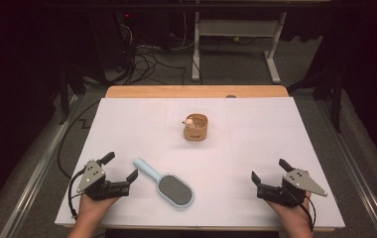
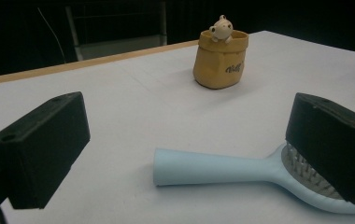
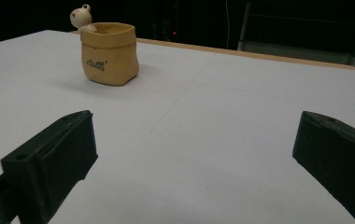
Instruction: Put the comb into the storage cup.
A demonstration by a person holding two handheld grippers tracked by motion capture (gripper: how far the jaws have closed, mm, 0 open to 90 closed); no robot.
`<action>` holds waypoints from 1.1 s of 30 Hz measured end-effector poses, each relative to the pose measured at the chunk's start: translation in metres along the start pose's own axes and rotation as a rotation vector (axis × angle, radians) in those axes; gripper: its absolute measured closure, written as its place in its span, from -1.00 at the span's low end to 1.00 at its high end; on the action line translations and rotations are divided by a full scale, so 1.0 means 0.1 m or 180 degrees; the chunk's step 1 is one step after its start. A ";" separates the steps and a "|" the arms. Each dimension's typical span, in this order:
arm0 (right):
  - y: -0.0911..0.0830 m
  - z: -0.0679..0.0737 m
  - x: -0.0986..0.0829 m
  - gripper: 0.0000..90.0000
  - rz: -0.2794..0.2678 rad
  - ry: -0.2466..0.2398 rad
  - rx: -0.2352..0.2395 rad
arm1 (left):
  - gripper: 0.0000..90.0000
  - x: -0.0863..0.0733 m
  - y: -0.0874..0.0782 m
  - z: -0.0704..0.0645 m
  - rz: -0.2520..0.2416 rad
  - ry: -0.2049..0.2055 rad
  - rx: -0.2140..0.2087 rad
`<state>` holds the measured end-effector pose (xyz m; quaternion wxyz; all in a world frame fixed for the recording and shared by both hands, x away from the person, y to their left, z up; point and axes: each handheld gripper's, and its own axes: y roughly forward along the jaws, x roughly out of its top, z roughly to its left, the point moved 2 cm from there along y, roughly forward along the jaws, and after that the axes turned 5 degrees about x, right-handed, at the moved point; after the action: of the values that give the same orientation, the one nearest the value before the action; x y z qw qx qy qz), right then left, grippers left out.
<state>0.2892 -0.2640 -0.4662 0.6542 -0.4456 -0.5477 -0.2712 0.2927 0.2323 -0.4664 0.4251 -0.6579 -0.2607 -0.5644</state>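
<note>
Nothing started yet, by the look of it. Left gripper [image 1: 122, 171] sits w/ fingers wide, empty, just beside the hairbrush [image 1: 164, 182], which lies flat on the counter [image 1: 256, 134] near the front edge, handle toward the left gripper. Right gripper [image 1: 268, 170] also wide, empty, well apart from the brush. Tan pot [image 1: 196, 126] w/ a small figure stands mid-counter, untouched. Grasp & any move of the brush are left to do.

Only the hairbrush [image 1: 165, 183] and pot [image 1: 196, 127] interrupt the open table [image 1: 276, 134].
</note>
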 end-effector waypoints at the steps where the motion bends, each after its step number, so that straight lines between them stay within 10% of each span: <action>1: 0.00 0.00 0.00 -1.00 0.0004 0.0000 -0.0003 | -0.98 0.00 0.00 0.00 -0.0003 0.0004 0.0007; 33: 0.01 0.00 0.00 -1.00 0.0011 0.0007 0.0019 | -0.95 -0.02 0.00 0.05 0.0052 -0.0109 0.0027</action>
<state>0.2898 -0.2639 -0.4666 0.6566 -0.4443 -0.5470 -0.2689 0.2953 0.2367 -0.4680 0.4279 -0.6677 -0.2649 -0.5485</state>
